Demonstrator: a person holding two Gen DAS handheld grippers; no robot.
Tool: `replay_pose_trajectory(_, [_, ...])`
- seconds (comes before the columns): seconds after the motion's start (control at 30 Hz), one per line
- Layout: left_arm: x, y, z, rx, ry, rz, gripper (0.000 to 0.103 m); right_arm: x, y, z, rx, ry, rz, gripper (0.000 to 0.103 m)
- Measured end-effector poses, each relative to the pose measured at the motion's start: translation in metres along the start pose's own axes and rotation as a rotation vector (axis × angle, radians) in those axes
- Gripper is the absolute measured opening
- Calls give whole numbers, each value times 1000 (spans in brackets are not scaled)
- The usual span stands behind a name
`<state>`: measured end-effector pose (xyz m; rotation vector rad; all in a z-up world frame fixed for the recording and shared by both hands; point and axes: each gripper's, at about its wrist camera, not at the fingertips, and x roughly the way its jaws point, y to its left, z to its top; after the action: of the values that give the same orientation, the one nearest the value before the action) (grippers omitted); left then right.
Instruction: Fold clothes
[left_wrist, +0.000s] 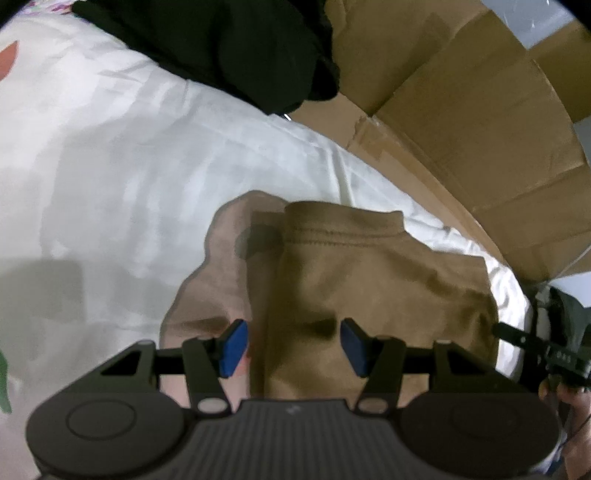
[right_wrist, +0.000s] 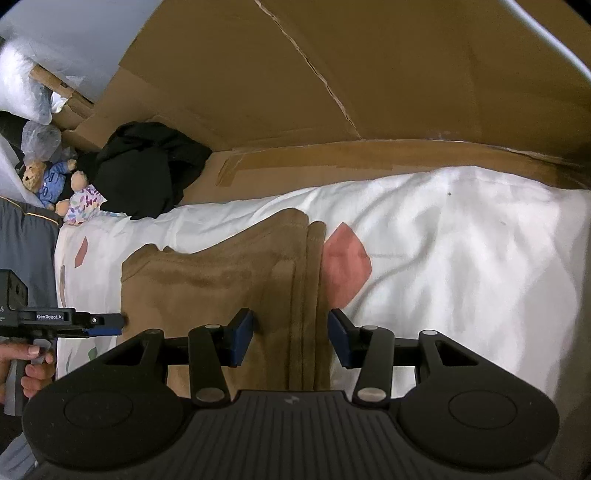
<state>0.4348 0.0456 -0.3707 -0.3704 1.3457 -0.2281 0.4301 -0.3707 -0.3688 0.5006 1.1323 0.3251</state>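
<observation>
Hovering both tongs, left gripper (left_wrist: 293, 347) and right gripper (right_wrist: 291, 338), unclenched over the brown garment (right_wrist: 229, 280) (partly folded), I should pinch matching edges evenly.

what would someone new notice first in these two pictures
A folded tan fleece garment lies in the middle of a white bedsheet, right under both open tools. A crumpled black garment sits at the sheet's far edge against brown cardboard sheets, with two small teddy bears beside it.
</observation>
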Motion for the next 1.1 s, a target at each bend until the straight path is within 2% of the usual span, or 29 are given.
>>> replay_pose_trajectory(0.2, [15, -1, 12, 74, 61, -19, 57, 14, -5, -1, -21, -38, 2, 49])
replay_pose_trajectory(0.47, [27, 5, 14, 72, 57, -79, 57, 33, -15, 6, -18, -26, 82, 49])
replay_pose_trajectory(0.53, [28, 6, 15, 71, 46, -106, 48, 36, -17, 5, -18, -30, 106, 49])
replay_pose_trajectory(0.6, [30, 6, 15, 69, 43, -127, 44, 37, -17, 5, -24, -29, 125, 49])
replay_pose_trajectory(0.73, [30, 13, 14, 52, 83, -160, 38, 34, -22, 4, -10, 36, 157, 41])
replay_pose_trajectory(0.87, [34, 18, 14, 14, 76, -183, 38, 39, -31, 5, 39, 60, 202, 40])
replay_pose_trajectory(1.03, [37, 13, 18, 18, 85, -181, 38, 48, -30, 11, 59, 83, 224, 39])
replay_pose_trajectory(1.1, [38, 11, 18, 17, 84, -175, 38, 50, -32, 12, 70, 89, 230, 33])
